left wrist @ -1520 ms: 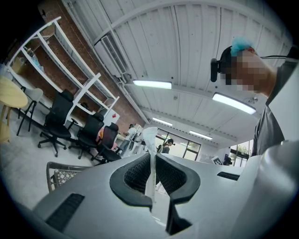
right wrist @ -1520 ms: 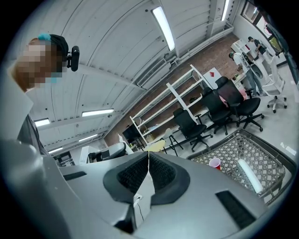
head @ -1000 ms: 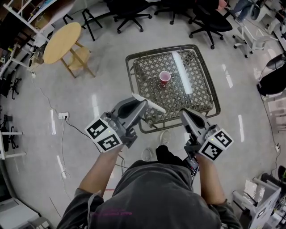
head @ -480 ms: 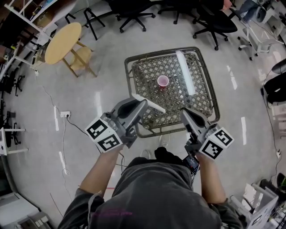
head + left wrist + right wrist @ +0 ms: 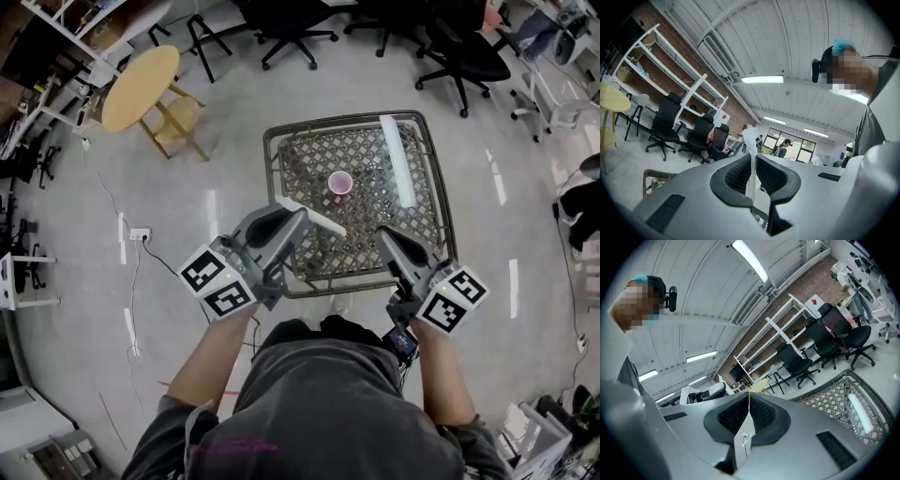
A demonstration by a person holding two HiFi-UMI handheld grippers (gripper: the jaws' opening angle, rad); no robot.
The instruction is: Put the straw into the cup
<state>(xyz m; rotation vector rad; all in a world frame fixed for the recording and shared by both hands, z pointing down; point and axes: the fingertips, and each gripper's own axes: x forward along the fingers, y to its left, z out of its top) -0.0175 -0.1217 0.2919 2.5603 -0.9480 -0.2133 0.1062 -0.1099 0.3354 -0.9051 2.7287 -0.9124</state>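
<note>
A small pink cup (image 5: 339, 183) stands upright near the middle of a square metal lattice table (image 5: 281, 159). My left gripper (image 5: 298, 214) is shut on a white paper-wrapped straw (image 5: 314, 217), whose free end pokes out to the right over the table's near edge, short of the cup. In the left gripper view the straw (image 5: 752, 159) stands pinched between the dark pads, its torn paper tip above them. My right gripper (image 5: 384, 234) hovers over the table's near right corner. Its jaws are pressed together in the right gripper view (image 5: 749, 408) with nothing between them.
A long white tube (image 5: 398, 159) lies along the table's right side, also seen in the right gripper view (image 5: 860, 411). A round wooden side table (image 5: 141, 75) stands far left, office chairs (image 5: 291, 23) at the back. A power socket and cable (image 5: 141, 234) lie on the floor left.
The table and cup have slid lower in the head view, nearer to both grippers. The grippers keep their pose, and the straw stays in the left one.
</note>
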